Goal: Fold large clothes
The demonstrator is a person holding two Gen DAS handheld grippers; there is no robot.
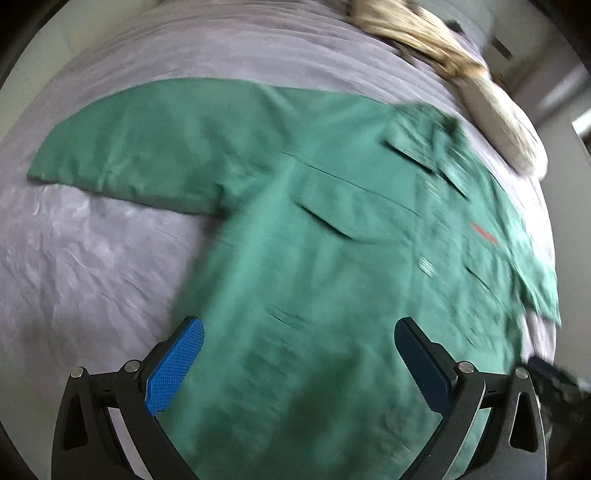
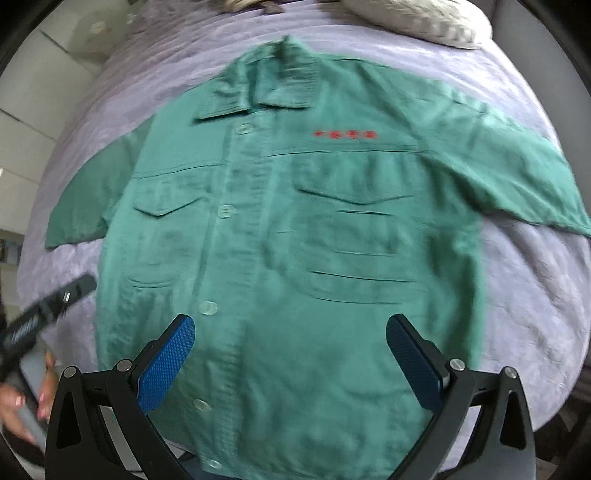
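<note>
A green work shirt (image 2: pixel 280 236) of stiff woven cotton lies flat, front up and buttoned, on a crinkled lilac bedspread (image 2: pixel 524 302), short sleeves spread wide, with flap pockets and red stitching on the chest. The left gripper (image 1: pixel 299 354) hangs above the hem, its blue dimpled pads spread apart and empty. The right gripper (image 2: pixel 290 350) does likewise, and a pale rumpled pillow (image 2: pixel 424 18) sits beyond the collar.

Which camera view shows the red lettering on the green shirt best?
The right wrist view: the red lettering faces the camera near the middle, though blurred. In the left wrist view it is only a small smeared streak near the right edge.
</note>
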